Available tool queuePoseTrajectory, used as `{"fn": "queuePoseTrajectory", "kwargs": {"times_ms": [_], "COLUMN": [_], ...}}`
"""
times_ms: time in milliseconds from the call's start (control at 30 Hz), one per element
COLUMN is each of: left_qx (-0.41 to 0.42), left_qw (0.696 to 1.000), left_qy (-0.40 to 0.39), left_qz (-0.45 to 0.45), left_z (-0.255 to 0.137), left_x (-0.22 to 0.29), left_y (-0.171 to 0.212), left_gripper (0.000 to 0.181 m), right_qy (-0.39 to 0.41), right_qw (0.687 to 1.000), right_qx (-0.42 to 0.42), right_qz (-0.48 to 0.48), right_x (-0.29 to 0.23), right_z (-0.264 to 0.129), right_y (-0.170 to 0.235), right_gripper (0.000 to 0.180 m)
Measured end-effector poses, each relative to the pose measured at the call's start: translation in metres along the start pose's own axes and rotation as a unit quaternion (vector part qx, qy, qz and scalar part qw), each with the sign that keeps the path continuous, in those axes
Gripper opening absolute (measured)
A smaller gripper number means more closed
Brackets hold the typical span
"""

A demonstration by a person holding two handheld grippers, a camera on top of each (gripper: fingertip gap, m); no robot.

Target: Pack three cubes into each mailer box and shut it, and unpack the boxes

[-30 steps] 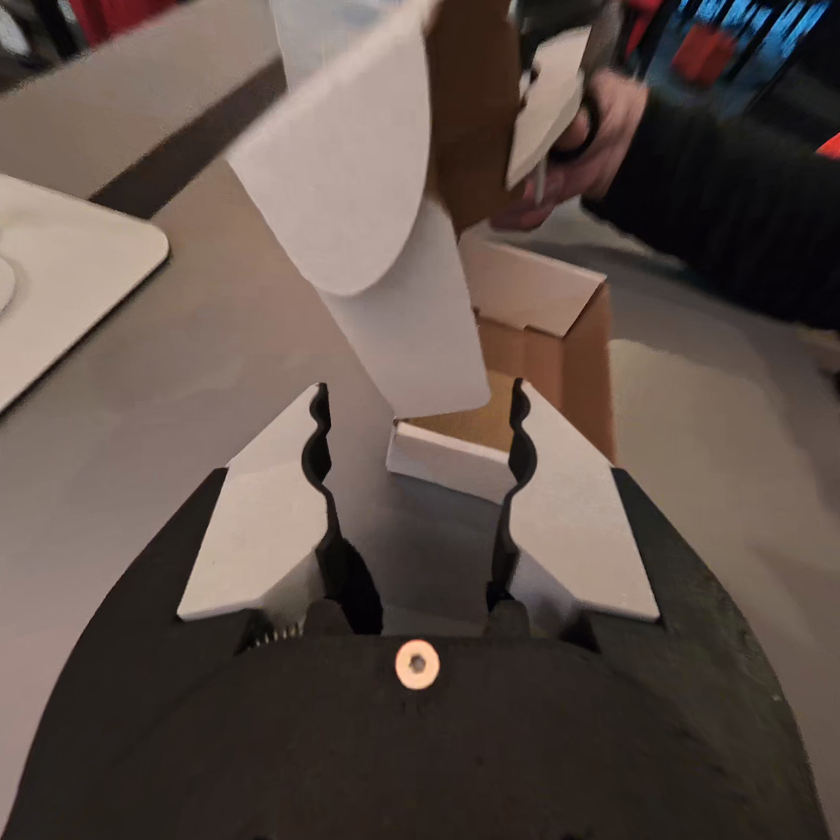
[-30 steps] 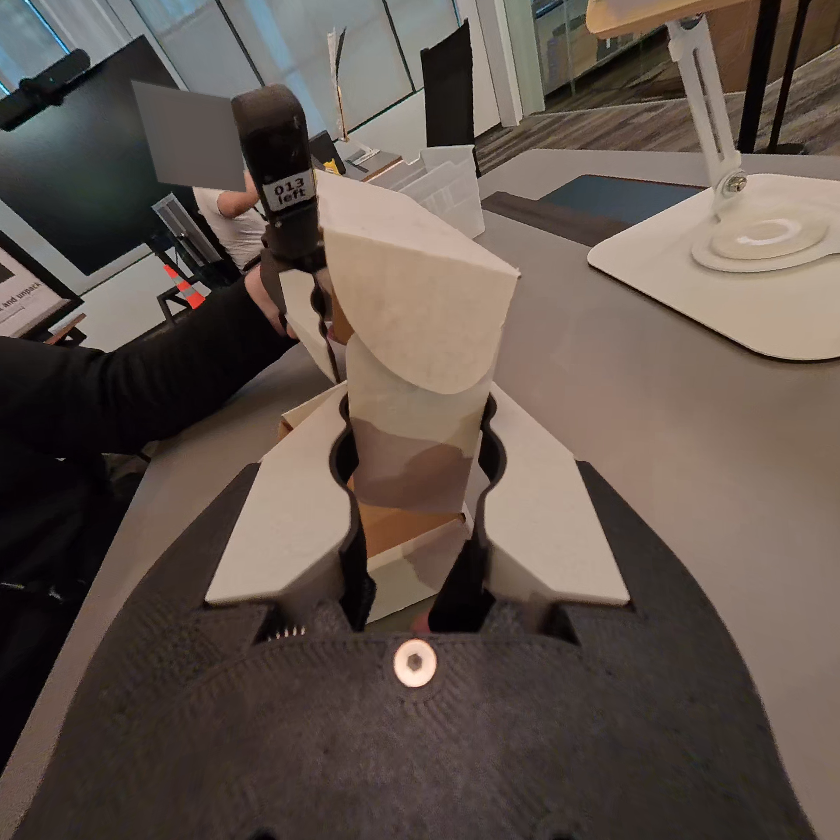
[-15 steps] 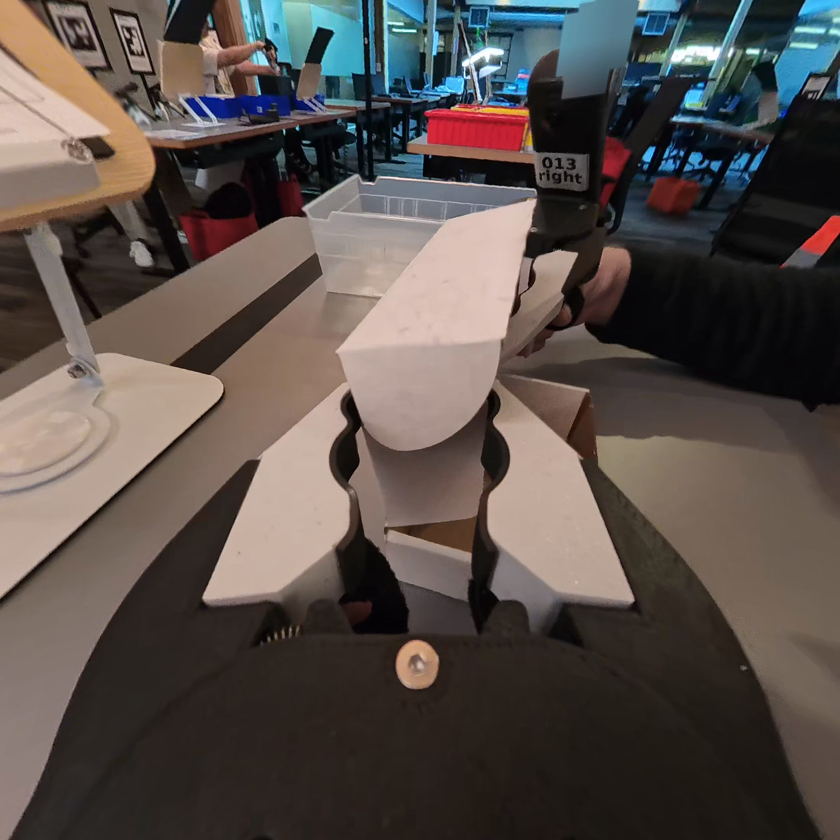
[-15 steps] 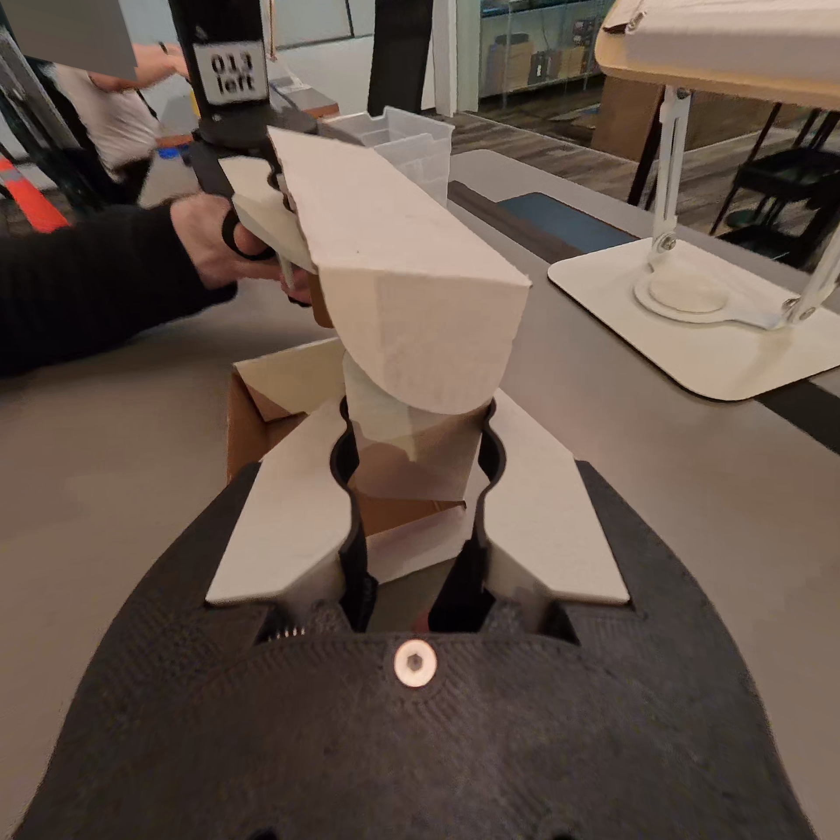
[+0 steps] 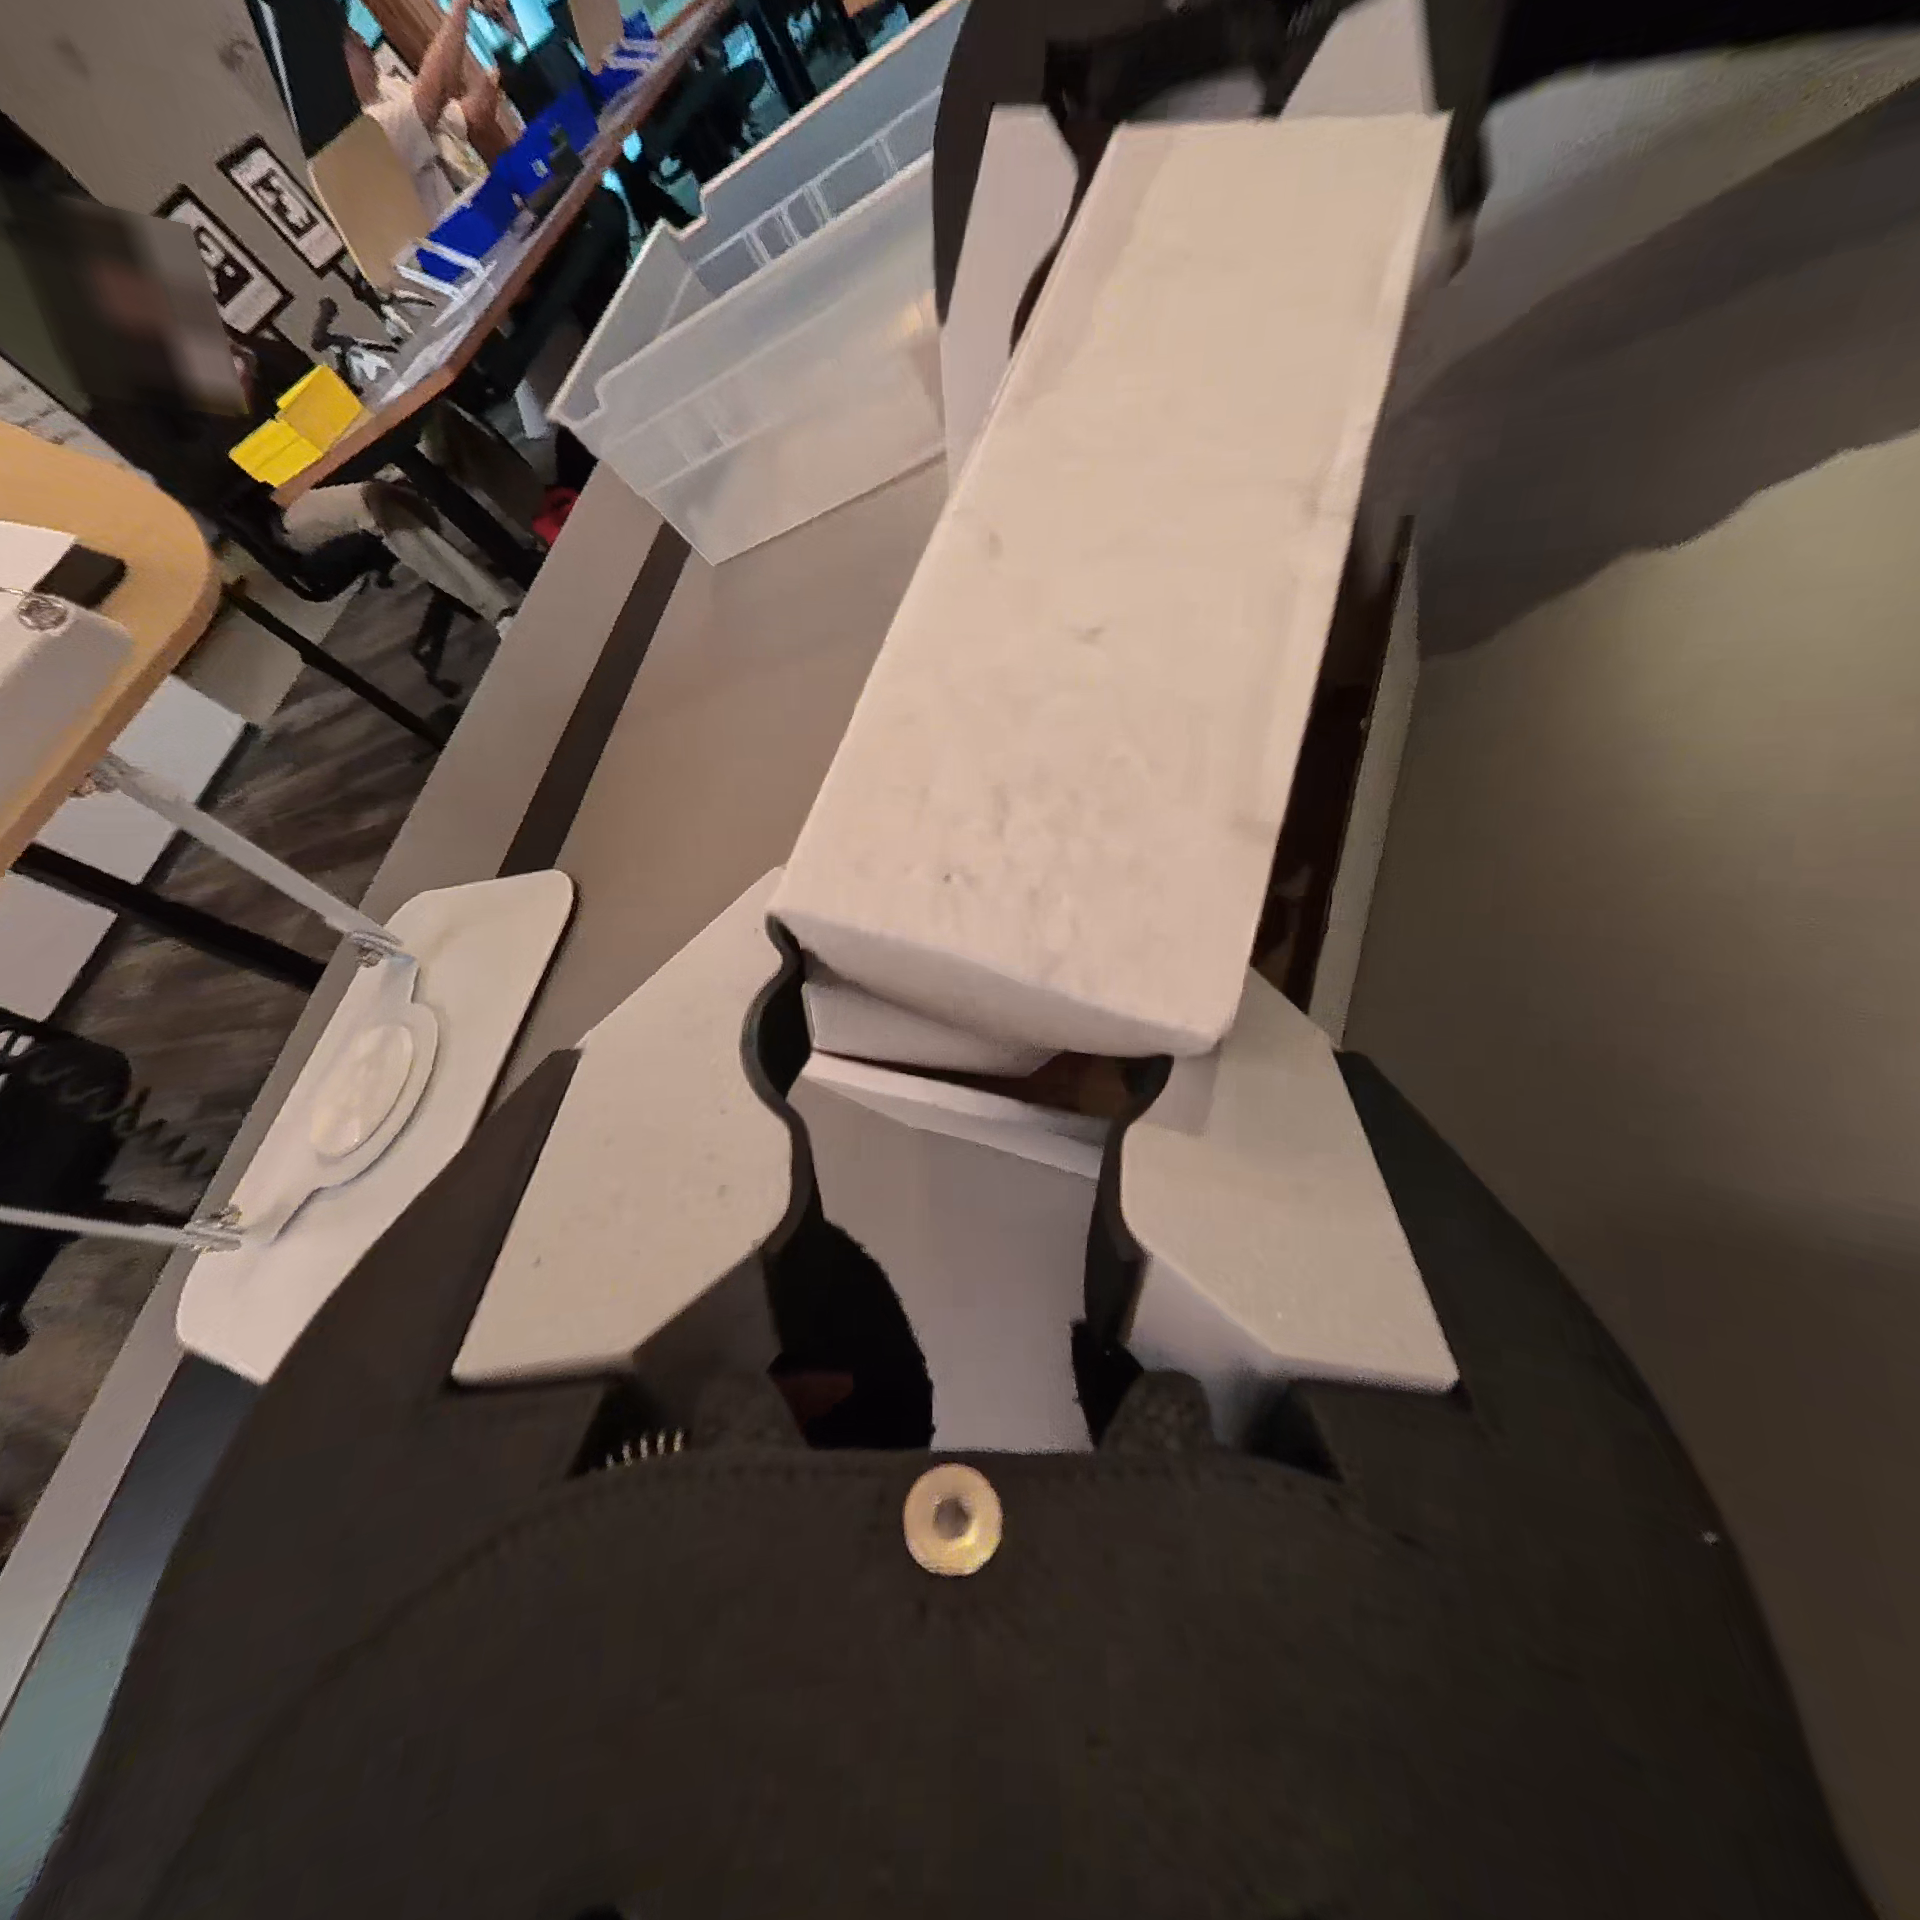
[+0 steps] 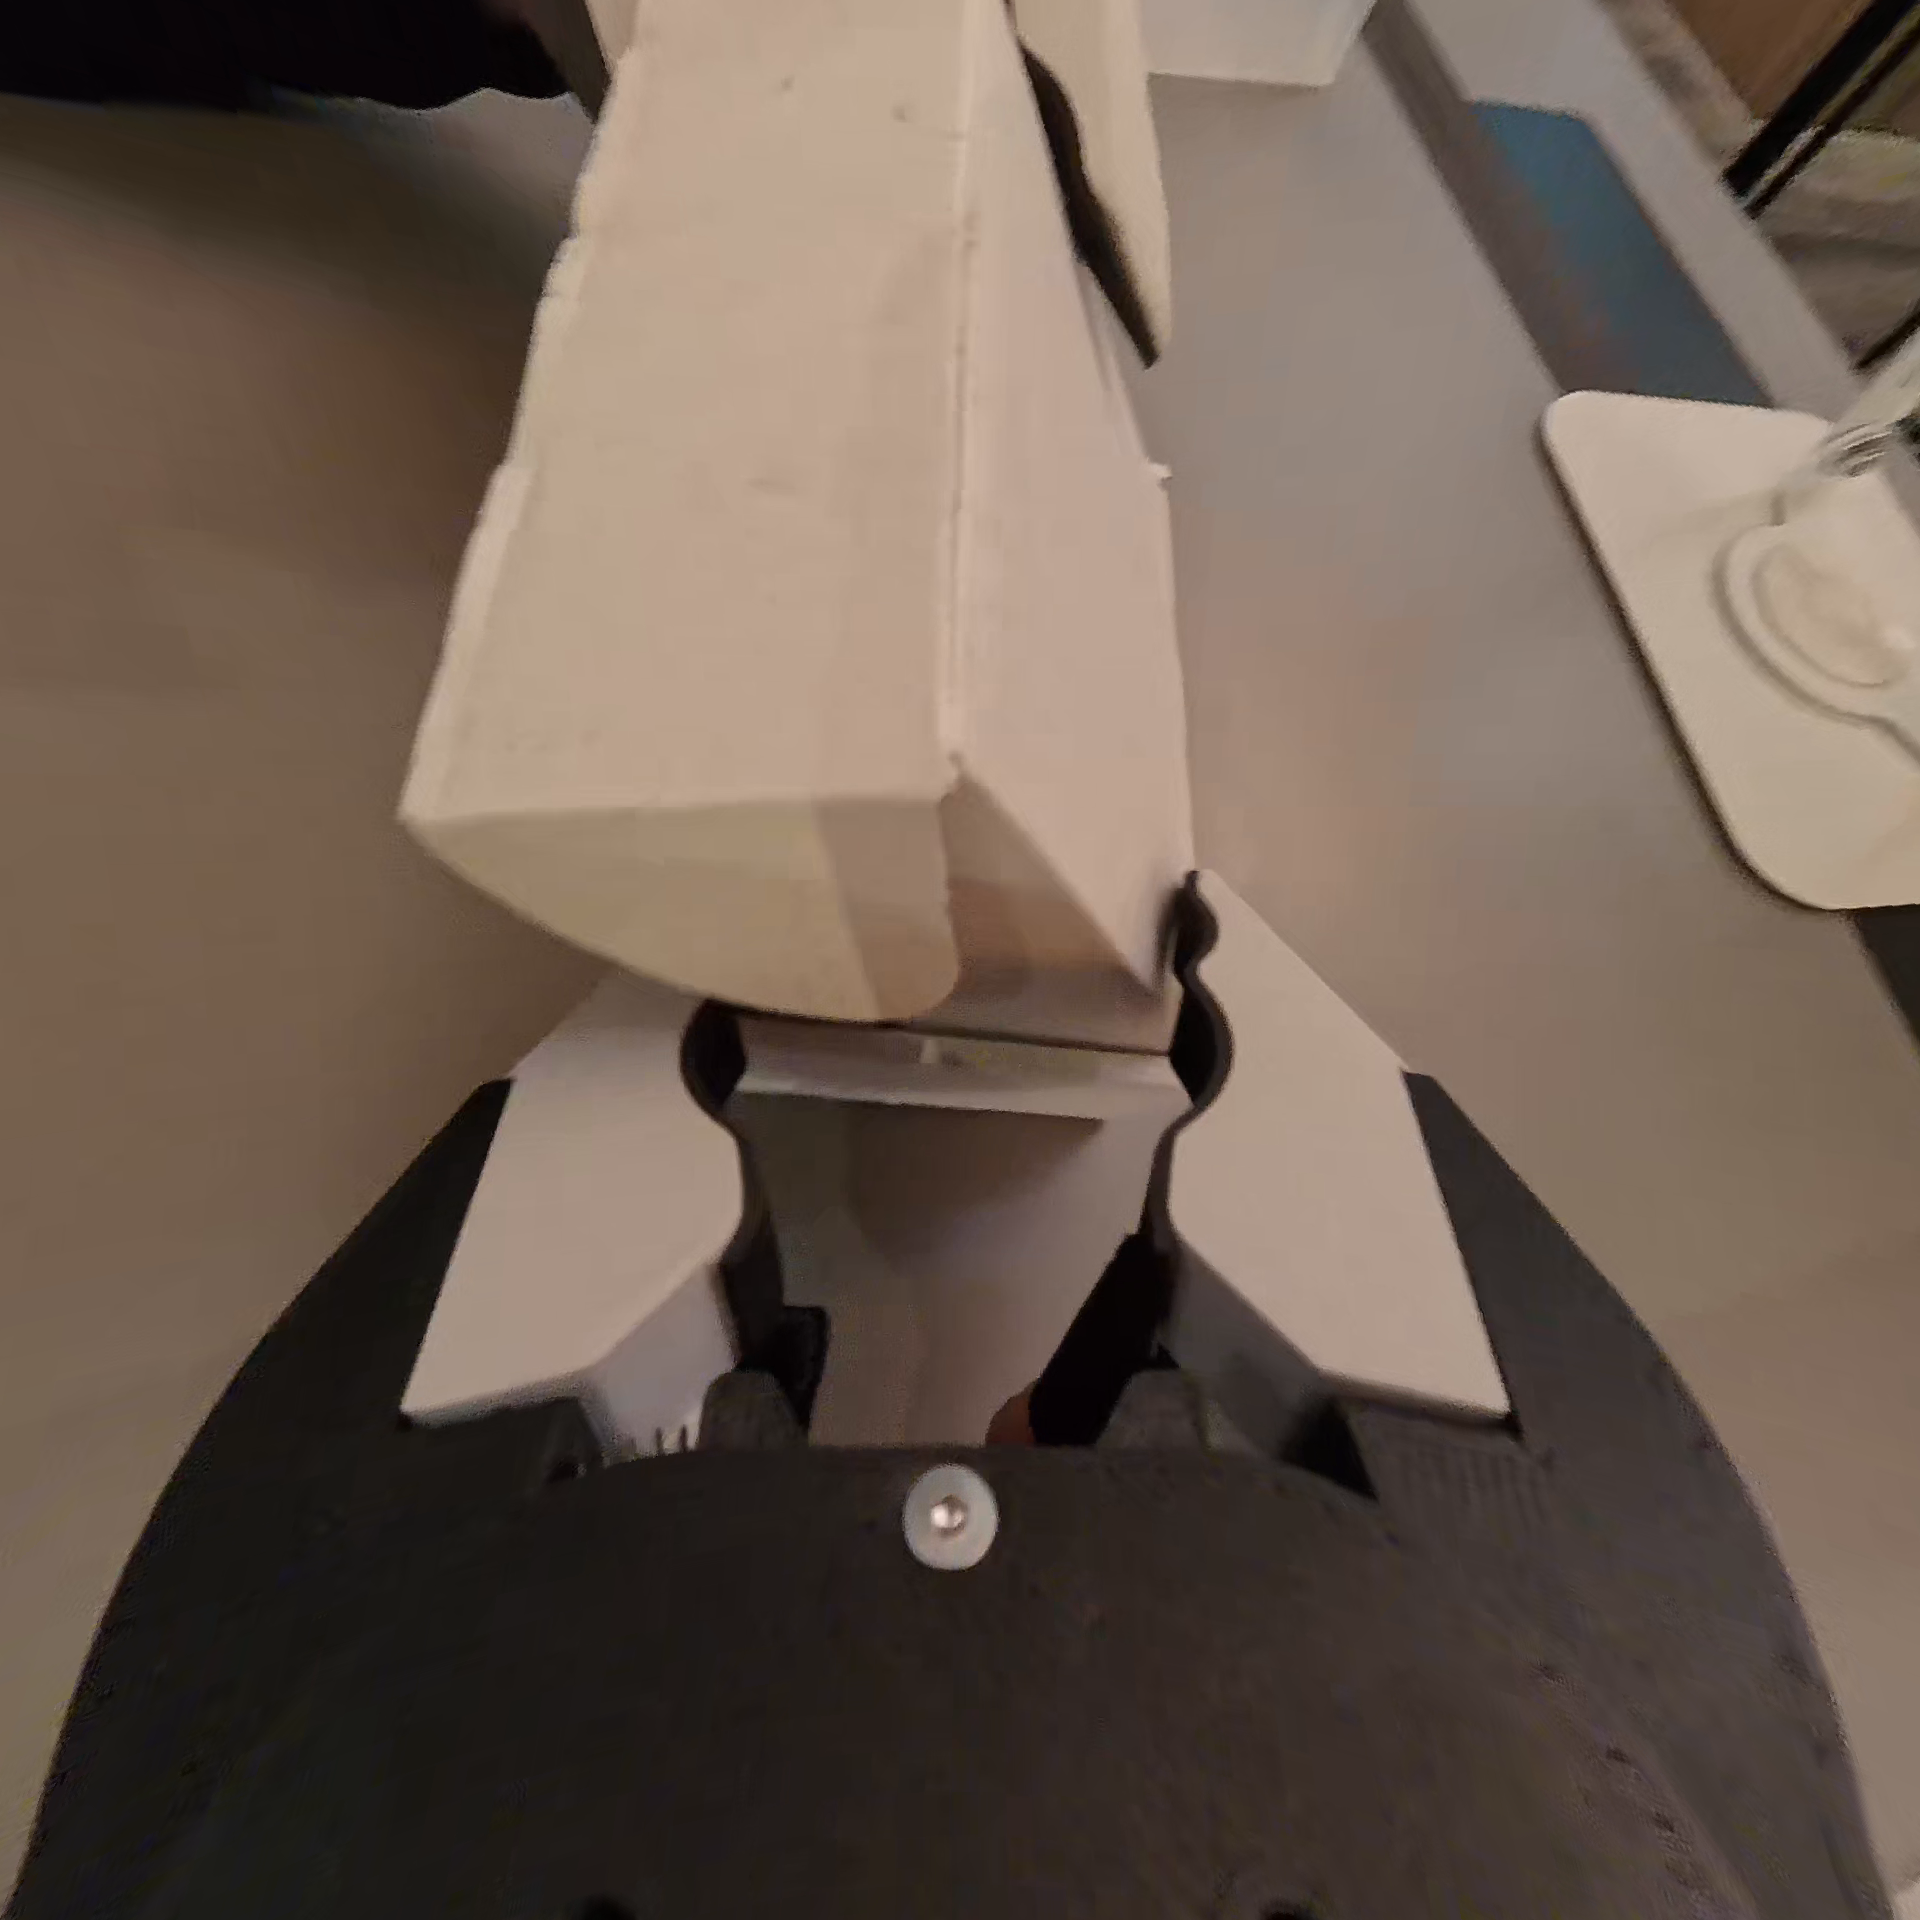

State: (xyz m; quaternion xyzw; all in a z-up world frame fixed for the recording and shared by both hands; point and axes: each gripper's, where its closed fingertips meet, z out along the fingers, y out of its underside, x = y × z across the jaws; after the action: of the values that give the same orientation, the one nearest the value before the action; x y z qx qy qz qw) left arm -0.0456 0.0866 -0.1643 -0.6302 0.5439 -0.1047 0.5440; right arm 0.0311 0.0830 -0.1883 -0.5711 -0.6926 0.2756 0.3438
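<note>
A long white mailer box [image 5: 1122, 582] lies on the grey table [image 5: 1662, 935] between my two grippers, its lid folded down almost flat. A dark slit [image 5: 1340, 779] of brown inside stays open along one long edge. My left gripper [image 5: 961, 1029] is shut on the near end wall of the box. My right gripper [image 6: 956, 997] is open, and the other end of the box [image 6: 790, 520] stands between its spread fingers under the rounded lid flap. One right finger [image 5: 982, 260] shows beside the far end. No cubes are visible.
A clear plastic bin [image 5: 790, 416] stands at the far table edge. A white stand base [image 5: 374, 1081] sits near the table's left edge and also shows in the right wrist view [image 6: 1745, 644]. A blue mat [image 6: 1590, 229] lies beyond.
The raised lid has come down onto the box. Both grippers have tipped to look down along it. My right jaws have spread wider; my left jaws closed on the box end.
</note>
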Motion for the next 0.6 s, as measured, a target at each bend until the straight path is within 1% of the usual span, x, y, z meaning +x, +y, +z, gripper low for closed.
{"fn": "queuePoseTrajectory", "kwargs": {"times_ms": [33,100,167,200,267,333,400,433,467,533,600], "left_qx": [-0.012,-0.031,-0.047,-0.056,-0.058,-0.062,-0.063,-0.063,-0.064,-0.062,-0.066], "left_qw": [1.0,0.999,0.998,0.998,0.997,0.996,0.997,0.996,0.996,0.996,0.996], "left_qy": [-0.005,-0.008,-0.01,-0.011,0.004,0.01,0.015,0.021,0.025,0.029,0.03], "left_qz": [0.007,0.019,0.03,0.039,0.042,0.055,0.053,0.054,0.058,0.058,0.05], "left_z": [0.001,0.002,0.003,0.004,0.007,0.008,0.009,0.009,0.009,0.009,0.008], "left_x": [0.001,0.004,0.005,0.006,0.012,0.016,0.018,0.02,0.023,0.025,0.026], "left_y": [0.001,0.001,0.002,0.004,0.002,0.002,0.002,0.002,0.002,0.001,0.002], "left_gripper": [0.056,0.055,0.056,0.058,0.062,0.064,0.065,0.067,0.068,0.069,0.07], "right_qy": [-0.007,0.014,0.022,0.026,0.029,0.065,0.108,0.121,0.135,0.152,0.158], "right_qw": [1.0,0.999,0.999,0.998,0.999,0.998,0.992,0.989,0.985,0.976,0.974], "right_qx": [-0.008,-0.041,-0.048,-0.053,-0.029,0.0,-0.004,-0.009,-0.017,-0.069,-0.075], "right_qz": [0.003,-0.008,-0.005,0.0,0.011,-0.024,-0.069,-0.089,-0.109,-0.138,-0.142], "right_x": [-0.004,-0.004,-0.007,-0.008,-0.012,-0.014,-0.014,-0.016,-0.017,-0.015,-0.014], "right_z": [-0.004,-0.014,-0.028,-0.035,-0.045,-0.05,-0.05,-0.047,-0.041,-0.028,-0.022], "right_y": [0.003,0.011,0.012,0.014,0.009,-0.006,-0.016,-0.02,-0.022,-0.011,-0.009], "right_gripper": [0.091,0.091,0.09,0.098,0.099,0.097,0.098,0.096,0.09,0.074,0.07]}}
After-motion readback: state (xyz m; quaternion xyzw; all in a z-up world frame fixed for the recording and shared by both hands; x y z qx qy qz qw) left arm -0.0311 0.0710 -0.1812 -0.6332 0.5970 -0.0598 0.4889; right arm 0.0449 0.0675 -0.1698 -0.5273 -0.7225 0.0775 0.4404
